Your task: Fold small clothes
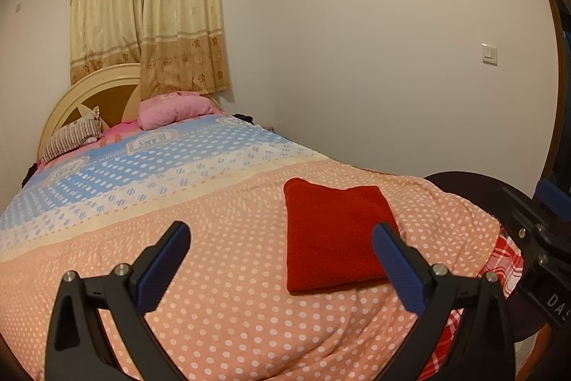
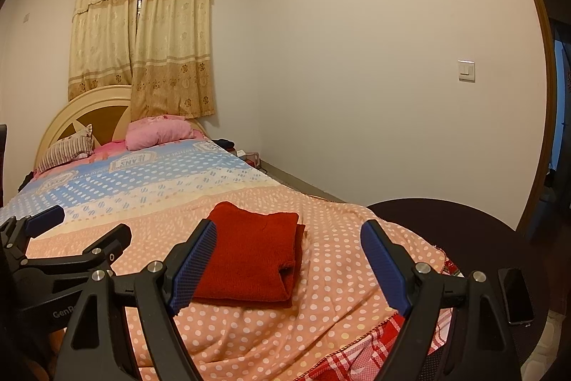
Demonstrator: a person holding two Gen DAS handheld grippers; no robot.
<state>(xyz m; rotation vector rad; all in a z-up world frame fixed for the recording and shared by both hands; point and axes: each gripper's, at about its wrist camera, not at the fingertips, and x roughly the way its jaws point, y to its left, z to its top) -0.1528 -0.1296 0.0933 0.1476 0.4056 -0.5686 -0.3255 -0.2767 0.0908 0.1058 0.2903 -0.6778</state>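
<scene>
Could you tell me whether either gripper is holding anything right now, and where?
Nothing is held: the left gripper and right gripper are open above the folded red cloth.

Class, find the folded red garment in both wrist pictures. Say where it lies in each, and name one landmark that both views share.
Left wrist view: the folded red garment lies right of centre on the polka-dot bedspread, behind the gripper's right finger.
Right wrist view: the garment lies near the centre, partly behind the gripper's left finger.
Shared landmark: the pink pillow at the headboard.
</scene>
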